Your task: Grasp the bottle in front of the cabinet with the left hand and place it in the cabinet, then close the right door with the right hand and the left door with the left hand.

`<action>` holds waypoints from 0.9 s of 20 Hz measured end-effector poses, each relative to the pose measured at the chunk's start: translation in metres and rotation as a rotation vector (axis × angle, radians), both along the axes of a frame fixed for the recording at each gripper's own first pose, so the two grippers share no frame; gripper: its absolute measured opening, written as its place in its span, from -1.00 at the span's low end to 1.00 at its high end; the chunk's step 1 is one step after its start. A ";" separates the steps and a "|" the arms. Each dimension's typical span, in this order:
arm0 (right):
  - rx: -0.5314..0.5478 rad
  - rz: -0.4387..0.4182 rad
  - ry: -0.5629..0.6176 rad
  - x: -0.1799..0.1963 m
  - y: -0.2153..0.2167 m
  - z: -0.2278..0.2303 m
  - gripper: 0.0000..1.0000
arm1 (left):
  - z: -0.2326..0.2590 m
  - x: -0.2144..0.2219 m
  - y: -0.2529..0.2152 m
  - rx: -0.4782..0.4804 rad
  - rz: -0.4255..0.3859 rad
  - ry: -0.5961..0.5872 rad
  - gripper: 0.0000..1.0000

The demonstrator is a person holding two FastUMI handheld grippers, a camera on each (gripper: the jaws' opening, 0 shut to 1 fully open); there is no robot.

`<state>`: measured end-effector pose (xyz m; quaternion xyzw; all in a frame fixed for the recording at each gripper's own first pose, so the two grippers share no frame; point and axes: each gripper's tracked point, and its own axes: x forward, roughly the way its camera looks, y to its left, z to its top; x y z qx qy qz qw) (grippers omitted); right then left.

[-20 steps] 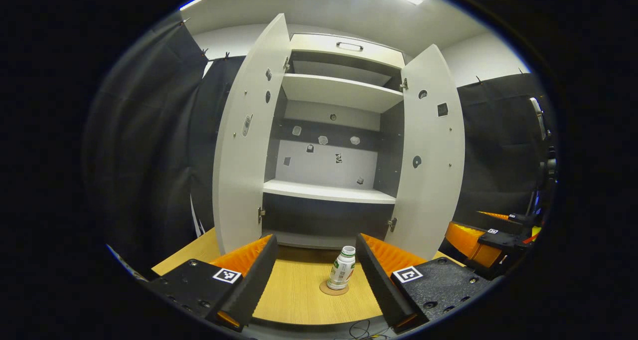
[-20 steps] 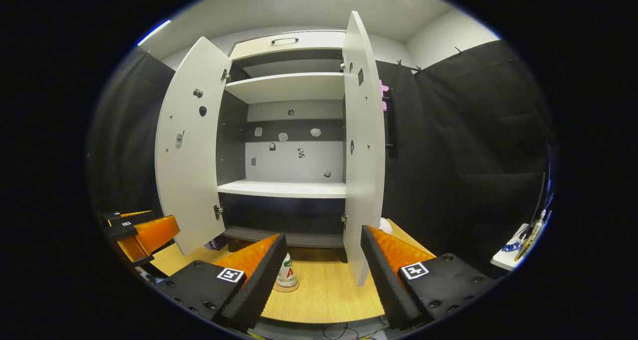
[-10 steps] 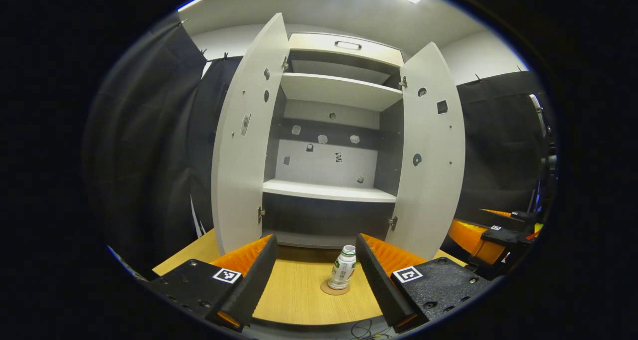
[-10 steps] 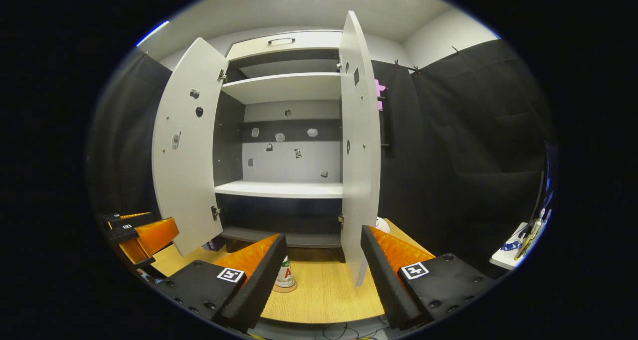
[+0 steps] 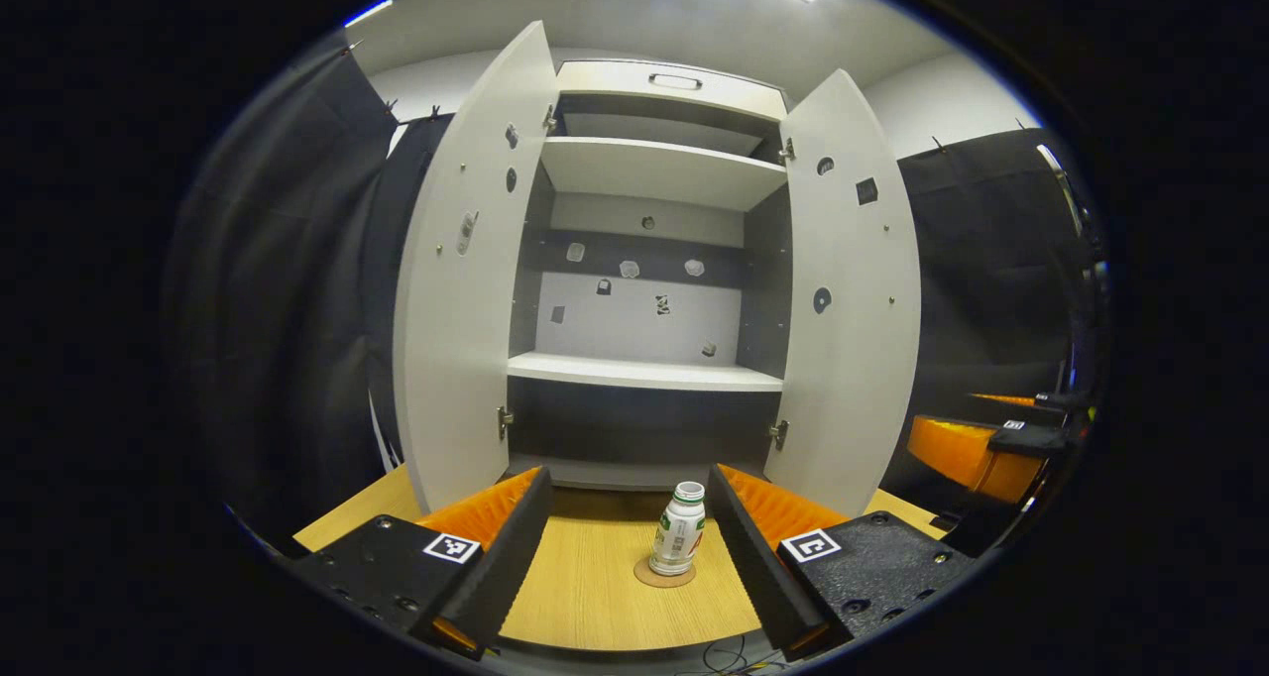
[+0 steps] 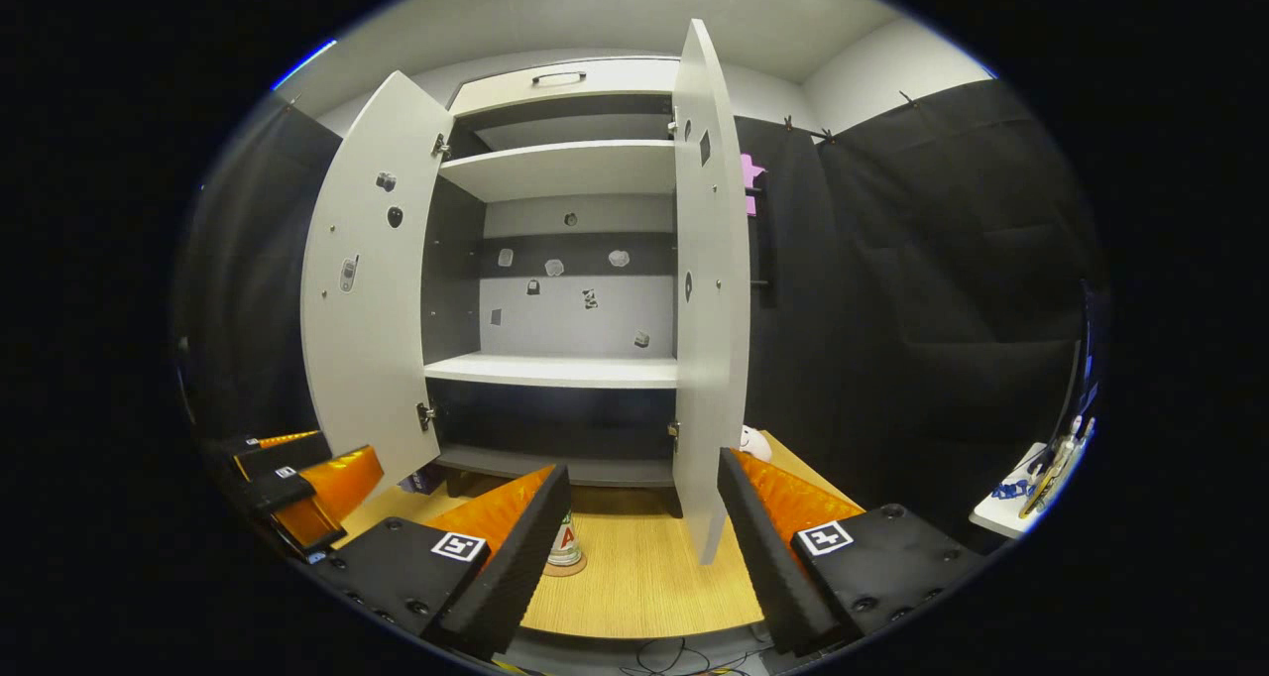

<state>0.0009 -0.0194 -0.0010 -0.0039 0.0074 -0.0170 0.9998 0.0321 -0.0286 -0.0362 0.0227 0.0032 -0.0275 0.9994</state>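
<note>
A small white bottle [image 5: 679, 529] with a green label stands upright on a round coaster [image 5: 663, 574] on the wooden table [image 5: 595, 587], in front of the open cabinet [image 5: 644, 289]. My left gripper [image 5: 627, 537] is open, well short of the bottle, which sits just right of its centre line. In the right gripper view the bottle [image 6: 564, 539] is half hidden behind a finger. My right gripper [image 6: 639, 537] is open and holds nothing; the right door's [image 6: 709, 299] edge hangs just ahead of it. Both doors, the left door [image 5: 461, 270] and the right door [image 5: 855, 289], stand wide open.
The cabinet has a white middle shelf [image 5: 644, 371], an upper shelf [image 5: 659, 166] and a dark lower bay. Black cloth walls close in on both sides. A small white side table [image 6: 1021, 503] with objects stands at the far right. Cables hang below the table's front edge.
Both grippers have tilted up and edged slightly forward; the cabinet now looms a little larger and shifted left. The bottle and doors have not moved.
</note>
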 end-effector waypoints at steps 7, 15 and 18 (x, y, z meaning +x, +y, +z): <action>-0.008 -0.039 0.000 -0.002 -0.023 0.007 0.96 | -0.054 0.046 -0.042 -0.011 -0.082 0.028 0.91; -0.049 -0.148 0.010 -0.009 -0.074 0.015 0.95 | -0.149 0.117 -0.071 0.019 -0.108 0.141 0.91; -0.058 -0.174 0.031 -0.005 -0.088 0.015 0.96 | -0.178 0.139 -0.064 0.011 -0.068 0.175 0.92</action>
